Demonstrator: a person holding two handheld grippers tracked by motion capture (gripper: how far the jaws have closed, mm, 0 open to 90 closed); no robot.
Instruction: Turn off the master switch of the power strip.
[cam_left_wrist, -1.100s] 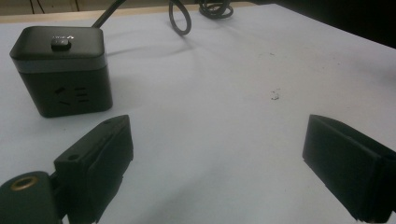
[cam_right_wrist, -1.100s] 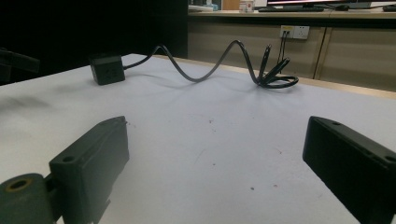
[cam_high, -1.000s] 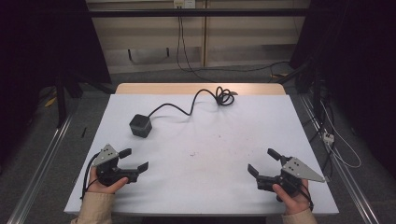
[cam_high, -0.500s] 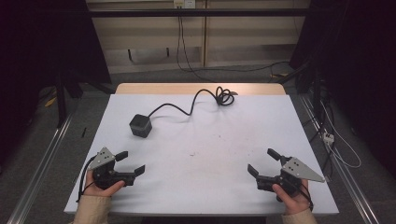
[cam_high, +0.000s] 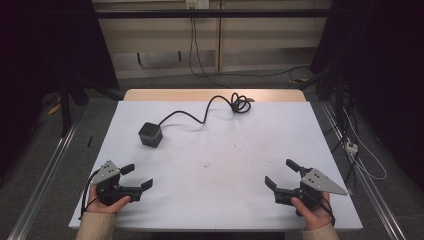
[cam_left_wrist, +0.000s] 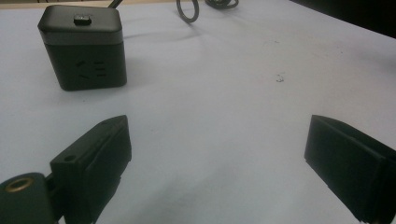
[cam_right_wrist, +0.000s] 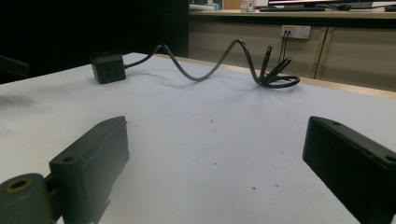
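Matt black plastic cube (cam_high: 150, 135), smooth white tabletop (cam_high: 225, 150), rubbery cable (cam_high: 200, 116)

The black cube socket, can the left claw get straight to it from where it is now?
Probably yes. The left claw stands open with only bare table between it and the black cube socket, and the cable runs off the socket's far side.

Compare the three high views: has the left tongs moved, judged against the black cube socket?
Yes. The left tongs has drawn back toward the table's near edge, farther from the black cube socket, which has stayed put.
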